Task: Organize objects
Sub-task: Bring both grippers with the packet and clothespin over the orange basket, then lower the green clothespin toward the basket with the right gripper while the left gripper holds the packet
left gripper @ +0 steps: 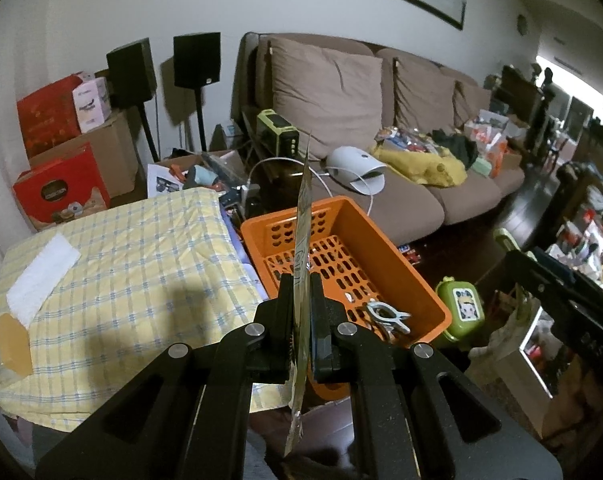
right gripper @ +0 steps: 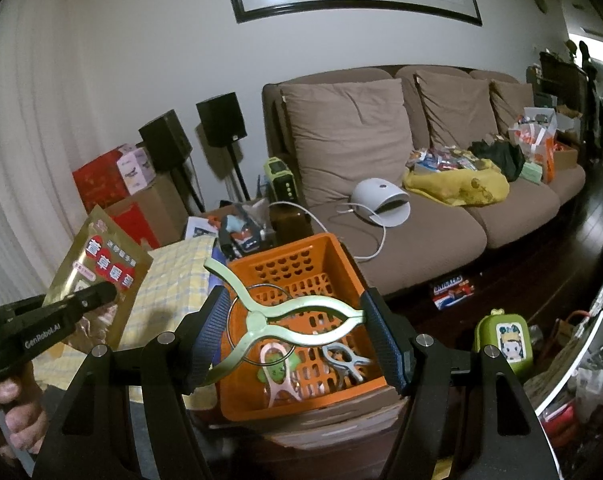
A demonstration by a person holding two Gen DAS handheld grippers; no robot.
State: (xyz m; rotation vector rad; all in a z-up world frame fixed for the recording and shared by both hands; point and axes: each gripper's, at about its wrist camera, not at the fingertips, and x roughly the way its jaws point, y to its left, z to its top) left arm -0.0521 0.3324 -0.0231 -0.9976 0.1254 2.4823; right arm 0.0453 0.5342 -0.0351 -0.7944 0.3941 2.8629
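L tool (left gripper: 301,280) grips 1 gold packet (left gripper: 303,216); R tool (right gripper: 301,320) 1 green clip (right gripper: 293,312).

1 orange basket (right gripper: 343,268), 1 gold packet (right gripper: 101,276), 3 clips: 1 green clip (right gripper: 285,316), 1 pink clip (right gripper: 277,368), 1 grey clip (right gripper: 347,360); 2 speakers (right gripper: 221,120).

A flat gold packet (right gripper: 97,276) with red labels is held upright left of the orange perforated basket (right gripper: 343,258), a large pale green clip (right gripper: 285,316) is held over it, and a grey clip (right gripper: 347,358) and a pink clip (right gripper: 275,364) lie inside.
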